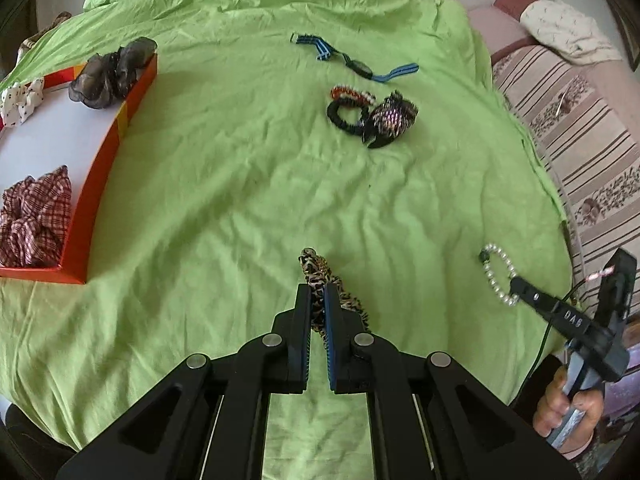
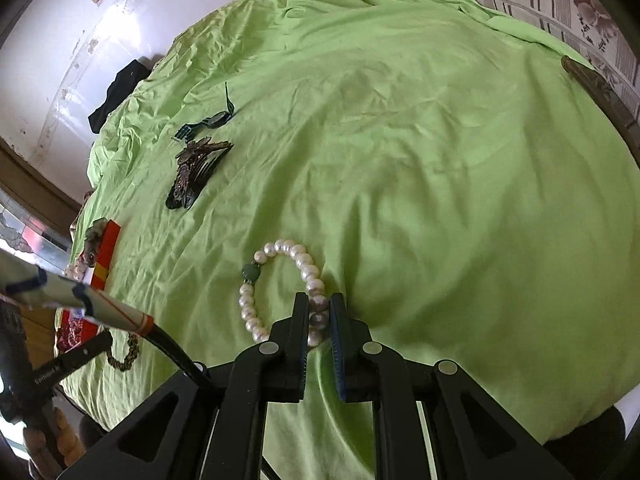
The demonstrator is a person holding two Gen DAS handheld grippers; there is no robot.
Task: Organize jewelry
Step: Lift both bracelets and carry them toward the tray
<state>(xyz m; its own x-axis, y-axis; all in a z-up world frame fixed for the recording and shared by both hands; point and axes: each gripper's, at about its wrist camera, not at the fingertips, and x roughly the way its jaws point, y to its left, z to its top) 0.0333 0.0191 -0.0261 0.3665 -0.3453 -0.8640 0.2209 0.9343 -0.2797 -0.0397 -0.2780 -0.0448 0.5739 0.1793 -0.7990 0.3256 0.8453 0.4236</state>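
Observation:
My left gripper [image 1: 317,294] is shut on a leopard-print scrunchie [image 1: 316,270] just above the green cloth [image 1: 240,184]. My right gripper [image 2: 319,304] is shut on a white pearl bracelet [image 2: 280,280] with one green bead, low over the cloth; it also shows at the right of the left wrist view [image 1: 516,284] holding the bracelet [image 1: 496,272]. An orange box [image 1: 100,168] with a white floor stands at the left and holds a plaid scrunchie [image 1: 34,216], a dark sheer scrunchie [image 1: 112,74] and a white dotted one [image 1: 22,100].
On the cloth farther off lie a blue striped watch [image 1: 352,60], a red-and-white beaded bracelet [image 1: 352,94], a black hair tie [image 1: 346,116] and a sequined hair clip [image 1: 390,120]. A striped sofa [image 1: 580,140] borders the cloth on the right.

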